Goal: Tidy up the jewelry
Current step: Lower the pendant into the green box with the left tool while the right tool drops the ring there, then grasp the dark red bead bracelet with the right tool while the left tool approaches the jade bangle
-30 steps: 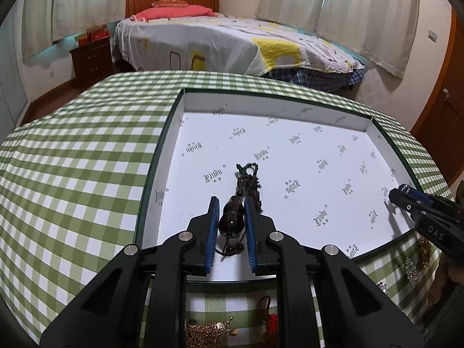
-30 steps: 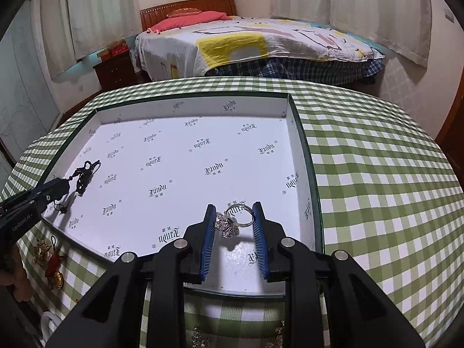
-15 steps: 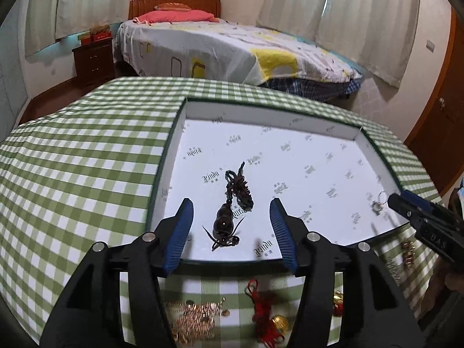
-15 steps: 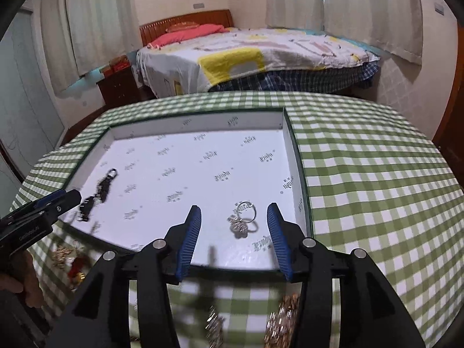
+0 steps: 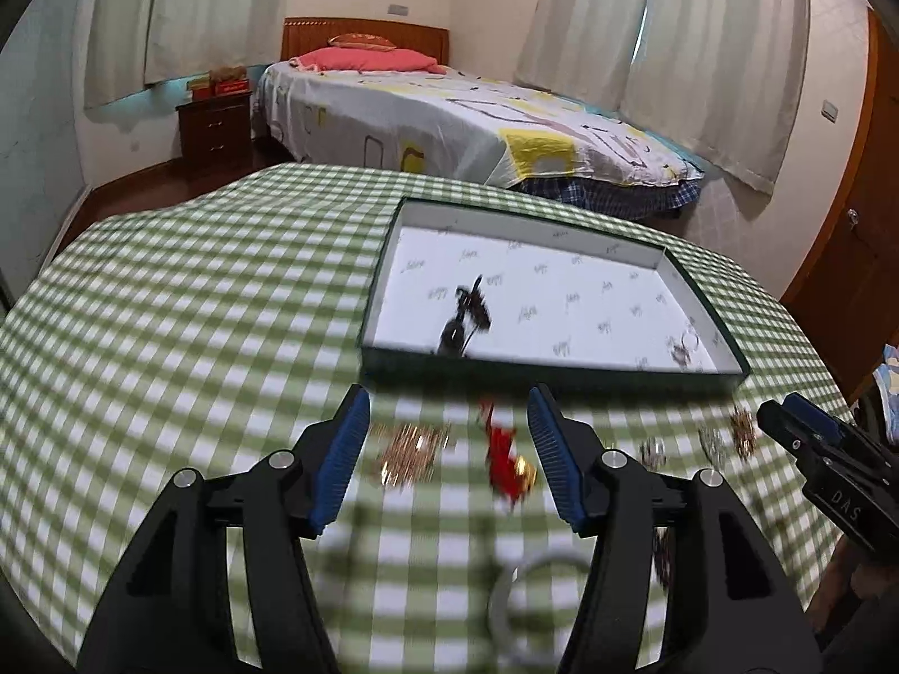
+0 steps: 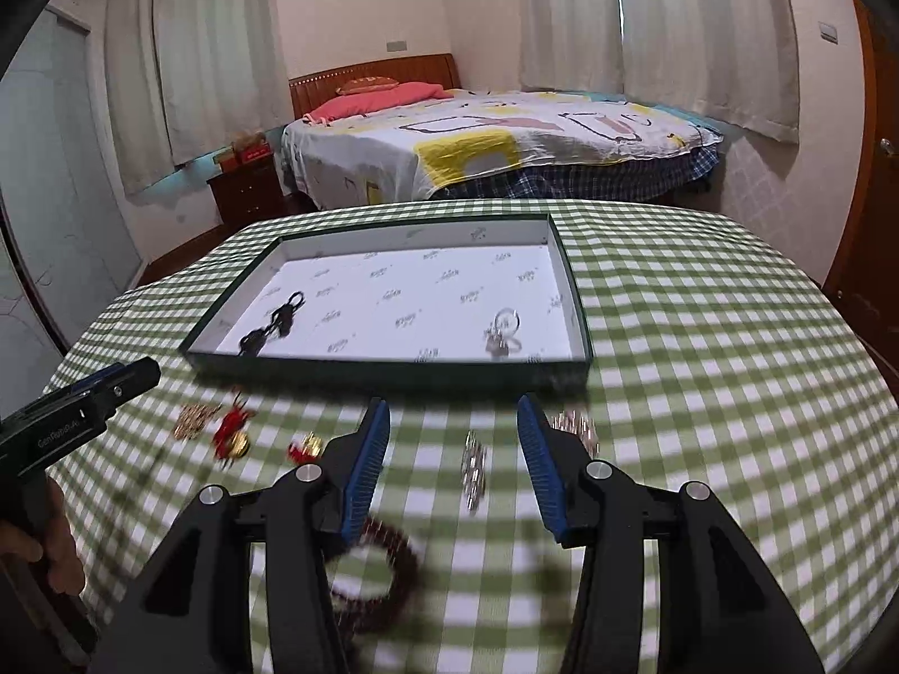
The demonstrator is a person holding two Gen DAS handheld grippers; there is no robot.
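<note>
A shallow green-edged tray [image 5: 534, 373] [image 6: 393, 373] with a white printed floor lies on the checked tablecloth. A dark beaded pendant [image 5: 463, 317] [image 6: 272, 320] rests near its left front, a silver flower ring [image 5: 682, 348] [image 6: 503, 331] near its right front. My left gripper [image 5: 448, 399] hangs in front of the tray, jaws opening, nothing between them; a gold chain [image 5: 413, 452] and red charm [image 5: 508, 460] lie below. My right gripper [image 6: 454, 404] is open and empty above a silver piece [image 6: 475, 469].
Loose jewelry lies on the cloth in front of the tray: a gold chain [image 6: 194, 421], red charms [image 6: 233, 435], a silver cluster [image 6: 576, 429], a dark bead bracelet [image 6: 382, 578], a silver bangle [image 5: 528, 590]. A bed [image 6: 494, 146] stands beyond the table.
Both grippers let go, the left of the dark pendant and the right of the ring, leaving them in the tray. Both then pulled back and up, out of the tray.
</note>
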